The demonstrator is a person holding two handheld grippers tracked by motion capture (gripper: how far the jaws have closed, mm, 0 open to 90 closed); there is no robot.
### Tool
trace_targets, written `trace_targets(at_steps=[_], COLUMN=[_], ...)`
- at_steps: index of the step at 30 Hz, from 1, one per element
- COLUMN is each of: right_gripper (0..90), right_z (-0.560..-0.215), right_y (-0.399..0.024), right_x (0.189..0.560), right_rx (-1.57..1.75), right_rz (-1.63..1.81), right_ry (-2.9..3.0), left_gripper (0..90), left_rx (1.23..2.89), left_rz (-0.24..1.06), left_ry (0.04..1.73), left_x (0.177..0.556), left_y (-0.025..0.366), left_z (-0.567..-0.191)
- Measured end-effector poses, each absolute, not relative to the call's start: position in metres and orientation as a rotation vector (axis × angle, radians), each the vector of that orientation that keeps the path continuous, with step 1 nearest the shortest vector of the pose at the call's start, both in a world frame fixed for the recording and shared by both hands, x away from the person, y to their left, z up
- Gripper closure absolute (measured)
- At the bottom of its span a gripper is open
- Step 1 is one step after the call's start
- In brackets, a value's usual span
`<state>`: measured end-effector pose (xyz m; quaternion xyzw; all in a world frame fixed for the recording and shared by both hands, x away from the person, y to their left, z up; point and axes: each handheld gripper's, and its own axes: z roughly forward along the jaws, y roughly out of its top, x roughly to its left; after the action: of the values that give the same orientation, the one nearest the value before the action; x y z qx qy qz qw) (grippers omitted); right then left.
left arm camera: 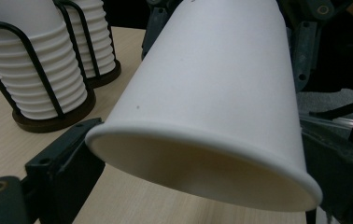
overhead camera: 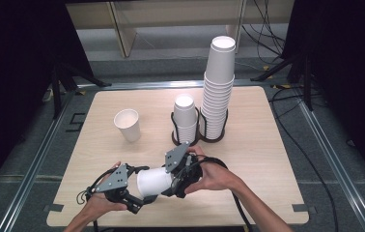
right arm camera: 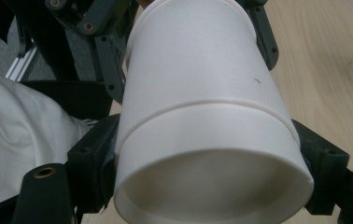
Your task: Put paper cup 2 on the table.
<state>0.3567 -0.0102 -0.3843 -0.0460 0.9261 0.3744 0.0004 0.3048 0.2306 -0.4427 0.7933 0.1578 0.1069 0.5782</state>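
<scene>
Low in the frame, both grippers, left [overhead camera: 139,195] and right [overhead camera: 173,181], pinch nested cups [overhead camera: 154,182] not yet separated, one cup [overhead camera: 128,124] already standing apart.

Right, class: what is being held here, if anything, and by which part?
A white paper cup, lying sideways. The right gripper clamps its base end; whether the left gripper grips the rim is unclear.

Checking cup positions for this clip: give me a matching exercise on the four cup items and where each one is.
1 lone cup
2 short stack
3 tall stack
4 held cup

a in the right-hand holder
b on its side between left tongs and right tongs
c upright on the table, left of the holders
d in the left-hand holder

Pairs: 1-c, 2-d, 3-a, 4-b
</scene>
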Motion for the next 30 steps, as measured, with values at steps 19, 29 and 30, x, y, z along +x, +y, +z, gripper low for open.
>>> trace_targets(at_steps=[19,29,30], right_gripper=[23.5,23.5,23.5], right_z=[-0.381,-0.389,-0.39], right_y=[-0.062,-0.047,-0.046], right_x=[0.377,0.372,0.372], right_rx=[0.118,0.065,0.032], right_rz=[1.669,1.725,1.728], right_ry=[2.689,2.735,2.723], left_gripper=[14.4,11.8,11.6], left_rx=[1.666,1.674,1.668], left_rz=[0.237,0.25,0.246], left_ry=[0.469,0.474,0.473], left_x=[0.308,0.305,0.304], left_y=[0.244,0.242,0.241], left_z=[-0.44,-0.439,-0.439])
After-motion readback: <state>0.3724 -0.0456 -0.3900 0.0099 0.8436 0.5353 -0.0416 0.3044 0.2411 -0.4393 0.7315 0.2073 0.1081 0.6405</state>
